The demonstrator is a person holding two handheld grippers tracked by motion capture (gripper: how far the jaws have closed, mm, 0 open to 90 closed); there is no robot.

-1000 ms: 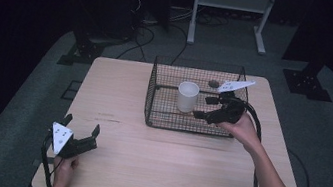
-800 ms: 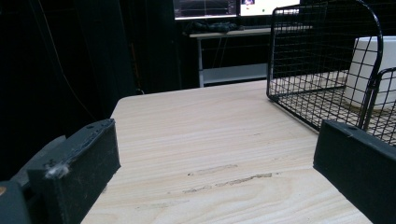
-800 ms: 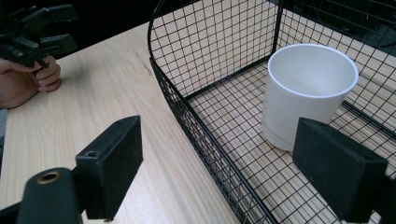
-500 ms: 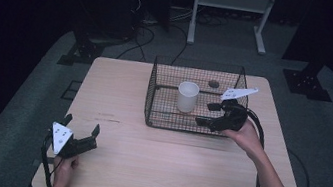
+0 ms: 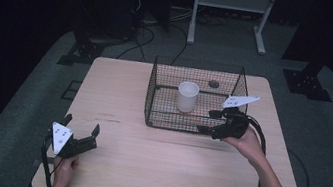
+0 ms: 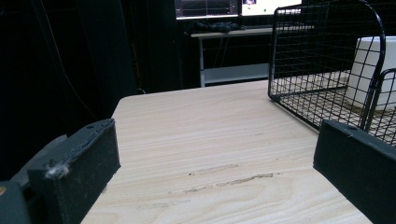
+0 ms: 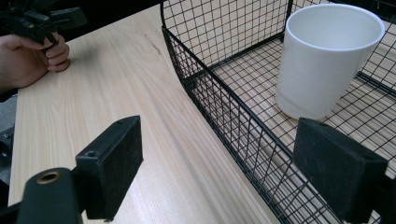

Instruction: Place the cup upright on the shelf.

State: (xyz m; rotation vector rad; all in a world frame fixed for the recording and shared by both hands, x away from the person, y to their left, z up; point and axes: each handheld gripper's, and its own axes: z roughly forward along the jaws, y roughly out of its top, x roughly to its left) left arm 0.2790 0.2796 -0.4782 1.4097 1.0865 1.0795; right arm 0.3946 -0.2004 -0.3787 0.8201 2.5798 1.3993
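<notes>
White cup (image 5: 187,96) stands upright inside the wire basket (image 5: 160,120), which sits toward the far right of the wooden table (image 5: 153,162). The right gripper (image 5: 206,121) hovers at the basket's near right corner, jaws spread wide and holding nothing; in the right gripper view one jaw sits over the basket's near wall and the other over bare wood, the cup (image 7: 327,58) ahead. The left gripper (image 5: 81,130) rests near the table's near left corner, jaws also spread, well apart from the basket.
</notes>
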